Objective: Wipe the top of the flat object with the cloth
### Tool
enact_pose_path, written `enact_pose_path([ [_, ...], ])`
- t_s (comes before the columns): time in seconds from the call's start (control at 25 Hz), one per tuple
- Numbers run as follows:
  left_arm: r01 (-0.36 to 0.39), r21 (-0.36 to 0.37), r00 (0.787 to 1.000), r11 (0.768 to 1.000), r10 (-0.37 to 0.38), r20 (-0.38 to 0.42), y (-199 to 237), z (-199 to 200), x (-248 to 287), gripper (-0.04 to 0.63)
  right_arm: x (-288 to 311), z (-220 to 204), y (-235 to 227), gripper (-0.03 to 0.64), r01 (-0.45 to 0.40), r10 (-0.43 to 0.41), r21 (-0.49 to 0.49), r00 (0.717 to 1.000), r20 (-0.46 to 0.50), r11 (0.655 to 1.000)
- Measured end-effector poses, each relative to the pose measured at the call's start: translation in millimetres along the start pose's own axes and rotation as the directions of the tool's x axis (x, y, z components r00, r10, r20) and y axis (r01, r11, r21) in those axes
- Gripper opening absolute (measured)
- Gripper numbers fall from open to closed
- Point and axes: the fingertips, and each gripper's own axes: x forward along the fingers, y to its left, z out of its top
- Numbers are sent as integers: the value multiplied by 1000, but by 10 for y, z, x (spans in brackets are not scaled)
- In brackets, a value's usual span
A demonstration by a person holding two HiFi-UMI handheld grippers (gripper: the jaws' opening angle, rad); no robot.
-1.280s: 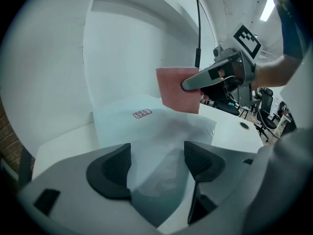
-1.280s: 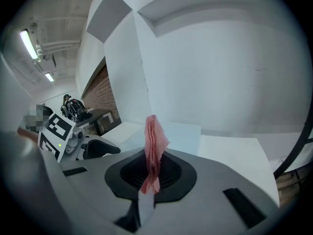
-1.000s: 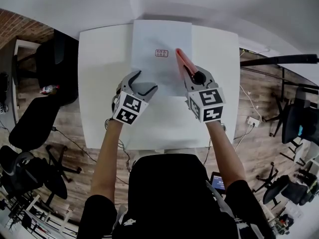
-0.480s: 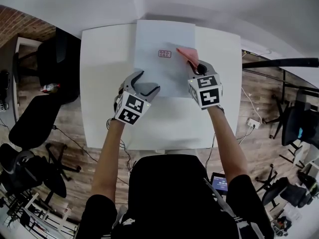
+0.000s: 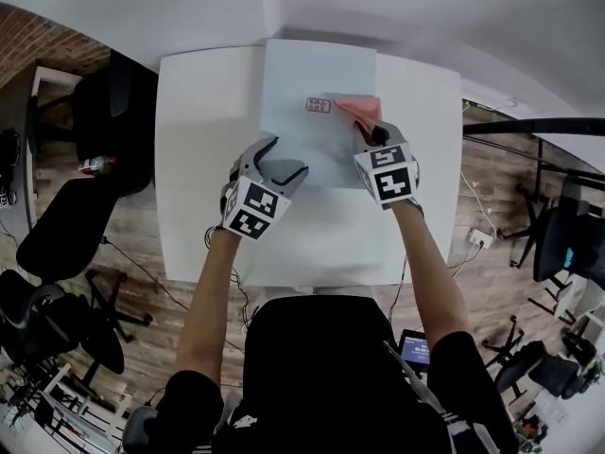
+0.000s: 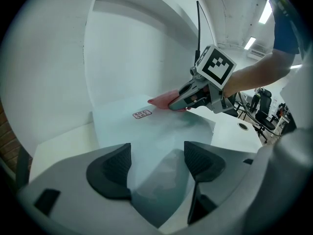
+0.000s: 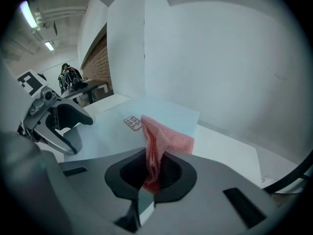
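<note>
Clamping the pink cloth (image 7: 165, 137), the right gripper (image 7: 155, 174) held it on the flat pale sheet (image 5: 307, 69) beside a small label (image 5: 319, 105). The left gripper (image 6: 156, 163) hovered, jaws apart and empty, over the sheet's near edge.

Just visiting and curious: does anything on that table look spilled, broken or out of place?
Nothing stands out. The pale flat sheet lies on the white table, and the pink cloth, pinched in the right gripper, rests on it beside a small label.
</note>
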Motion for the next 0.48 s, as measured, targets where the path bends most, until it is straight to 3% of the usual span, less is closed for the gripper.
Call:
enact_pose_path([
  [0.48, -3, 1, 1000, 1000, 3, 7, -14, -11, 3, 334, 280, 296, 507, 43, -112, 104, -193, 993, -47, 975],
])
